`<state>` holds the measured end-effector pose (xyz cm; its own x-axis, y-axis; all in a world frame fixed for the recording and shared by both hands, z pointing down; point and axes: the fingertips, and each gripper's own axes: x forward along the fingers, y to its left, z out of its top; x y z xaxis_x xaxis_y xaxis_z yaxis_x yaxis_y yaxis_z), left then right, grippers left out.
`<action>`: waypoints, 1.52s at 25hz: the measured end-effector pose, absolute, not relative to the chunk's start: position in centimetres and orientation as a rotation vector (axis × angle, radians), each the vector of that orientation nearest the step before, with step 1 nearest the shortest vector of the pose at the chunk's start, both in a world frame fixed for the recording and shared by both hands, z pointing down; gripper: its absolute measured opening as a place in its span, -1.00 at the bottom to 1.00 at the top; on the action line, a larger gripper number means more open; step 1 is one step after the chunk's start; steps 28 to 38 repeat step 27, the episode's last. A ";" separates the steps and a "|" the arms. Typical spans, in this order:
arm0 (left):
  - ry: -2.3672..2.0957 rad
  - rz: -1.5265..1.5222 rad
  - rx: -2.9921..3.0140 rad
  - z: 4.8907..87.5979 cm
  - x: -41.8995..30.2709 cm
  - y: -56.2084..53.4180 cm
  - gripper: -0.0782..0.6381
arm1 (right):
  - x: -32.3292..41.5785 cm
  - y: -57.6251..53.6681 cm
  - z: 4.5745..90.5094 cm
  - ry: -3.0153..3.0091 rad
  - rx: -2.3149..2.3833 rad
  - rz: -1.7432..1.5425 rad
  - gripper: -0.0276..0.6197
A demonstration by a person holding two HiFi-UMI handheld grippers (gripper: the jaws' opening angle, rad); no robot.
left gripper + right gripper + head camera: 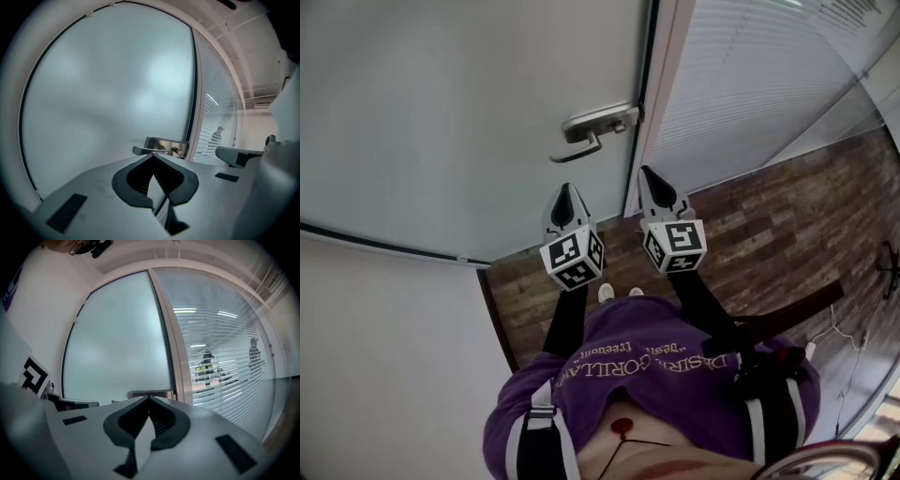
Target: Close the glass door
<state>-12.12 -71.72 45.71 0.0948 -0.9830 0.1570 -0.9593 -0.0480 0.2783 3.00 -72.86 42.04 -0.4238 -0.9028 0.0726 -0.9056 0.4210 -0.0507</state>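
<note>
Above a wood-patterned floor (769, 225), the glass door (469, 112) fills the head view's upper left, its edge seemingly against the frame (664, 103), so closing looks nearly done; the left gripper (567, 191) and right gripper (648, 174), jaws together and empty, point below its handle (595, 131).

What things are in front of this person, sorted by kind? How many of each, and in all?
grippers: 2, the left gripper and the right gripper
frosted glass door: 1
door handle: 1
slatted glass panel: 1
total: 5
</note>
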 end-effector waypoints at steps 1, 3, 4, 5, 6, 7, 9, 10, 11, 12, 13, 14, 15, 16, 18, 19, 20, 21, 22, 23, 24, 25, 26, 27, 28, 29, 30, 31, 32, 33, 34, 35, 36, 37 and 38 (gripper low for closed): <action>-1.921 -0.084 2.087 45.8 -11.8 -71.7 -0.78 | 3.0 -72.8 42.0 -2.615 1.662 0.120 -0.92; -1.907 -0.026 2.132 46.0 -11.1 -71.7 -0.78 | 2.9 -72.8 42.1 -2.604 1.649 0.107 -0.92; -1.900 -0.008 2.149 46.1 -10.8 -71.8 -0.78 | 2.9 -72.8 42.1 -2.600 1.643 0.100 -0.92; -1.894 0.000 2.159 46.2 -10.6 -71.7 -0.78 | 2.9 -72.8 42.1 -2.597 1.639 0.093 -0.92; -1.889 0.001 2.165 46.2 -10.4 -71.7 -0.78 | 2.9 -72.8 42.1 -2.596 1.636 0.087 -0.92; -1.885 0.000 2.171 46.2 -10.3 -71.7 -0.78 | 2.8 -72.8 42.1 -2.595 1.635 0.082 -0.92; -1.881 -0.002 2.179 46.2 -10.1 -71.7 -0.78 | 2.9 -72.9 42.1 -2.592 1.636 0.077 -0.92; -1.881 -0.002 2.182 46.2 -10.1 -71.7 -0.78 | 2.9 -72.9 42.1 -2.591 1.637 0.076 -0.92; -1.882 -0.001 2.183 46.2 -10.1 -71.7 -0.78 | 2.9 -73.0 42.2 -2.589 1.638 0.075 -0.92; -1.885 0.001 2.184 46.2 -10.1 -71.7 -0.78 | 2.9 -73.0 42.2 -2.588 1.638 0.075 -0.92; -1.887 0.005 2.186 46.2 -10.1 -71.7 -0.78 | 2.9 -73.0 42.2 -2.588 1.638 0.074 -0.92; -1.888 0.010 2.188 46.2 -10.1 -71.7 -0.78 | 2.8 -73.0 42.2 -2.588 1.637 0.074 -0.92; -1.888 0.013 2.189 46.2 -10.1 -71.7 -0.78 | 2.8 -73.0 42.2 -2.588 1.636 0.073 -0.92; -1.889 0.016 2.189 46.2 -10.1 -71.6 -0.78 | 2.8 -72.9 42.2 -2.588 1.634 0.074 -0.92; -1.891 0.022 2.185 46.3 -10.1 -71.6 -0.78 | 2.6 -72.9 42.2 -2.588 1.627 0.079 -0.92; -1.894 0.029 2.182 46.4 -10.1 -71.6 -0.78 | 2.6 -72.9 42.3 -2.588 1.624 0.081 -0.92; -1.897 0.039 2.180 46.5 -10.2 -71.7 -0.78 | 2.6 -73.0 42.3 -2.588 1.622 0.082 -0.92; -1.900 0.049 2.178 46.6 -10.2 -71.8 -0.78 | 2.5 -73.1 42.3 -2.588 1.622 0.082 -0.92; -1.902 0.055 2.178 46.7 -10.2 -71.9 -0.78 | 2.5 -73.2 42.3 -2.588 1.623 0.081 -0.92; -1.902 0.058 2.180 46.7 -10.2 -71.9 -0.78 | 2.5 -73.2 42.3 -2.587 1.625 0.079 -0.92; -1.900 0.059 2.182 46.7 -10.2 -71.9 -0.78 | 2.5 -73.3 42.4 -2.586 1.627 0.078 -0.92; -1.899 0.061 2.183 46.8 -10.2 -72.0 -0.78 | 2.6 -73.3 42.4 -2.584 1.628 0.078 -0.92; -1.897 0.064 2.185 46.8 -10.2 -72.0 -0.78 | 2.5 -73.4 42.5 -2.583 1.630 0.079 -0.92; -1.895 0.066 2.186 46.9 -10.2 -72.0 -0.78 | 2.5 -73.4 42.6 -2.581 1.631 0.080 -0.92; -1.895 0.066 2.186 46.9 -10.2 -72.0 -0.78 | 2.5 -73.4 42.6 -2.581 1.631 0.080 -0.92; -1.895 0.066 2.186 46.9 -10.2 -72.0 -0.78 | 2.5 -73.4 42.6 -2.581 1.631 0.080 -0.92; -1.895 0.066 2.186 46.9 -10.2 -72.0 -0.78 | 2.5 -73.4 42.6 -2.581 1.631 0.080 -0.92; -1.895 0.066 2.186 46.9 -10.2 -72.0 -0.78 | 2.5 -73.4 42.6 -2.581 1.631 0.080 -0.92; -1.895 0.066 2.186 46.9 -10.2 -72.0 -0.78 | 2.5 -73.4 42.6 -2.581 1.631 0.080 -0.92; -1.895 0.066 2.186 46.9 -10.2 -72.0 -0.78 | 2.5 -73.4 42.6 -2.581 1.631 0.080 -0.92; -1.895 0.066 2.186 46.9 -10.2 -72.0 -0.78 | 2.5 -73.4 42.6 -2.581 1.631 0.080 -0.92; -1.895 0.066 2.186 46.9 -10.2 -72.0 -0.78 | 2.5 -73.4 42.6 -2.581 1.631 0.080 -0.92; -1.895 0.066 2.186 46.9 -10.2 -72.0 -0.78 | 2.5 -73.4 42.6 -2.581 1.631 0.080 -0.92; -1.895 0.066 2.186 46.9 -10.2 -72.0 -0.78 | 2.5 -73.4 42.6 -2.581 1.631 0.080 -0.92; -1.895 0.066 2.186 46.9 -10.2 -72.0 -0.78 | 2.5 -73.4 42.6 -2.581 1.631 0.080 -0.92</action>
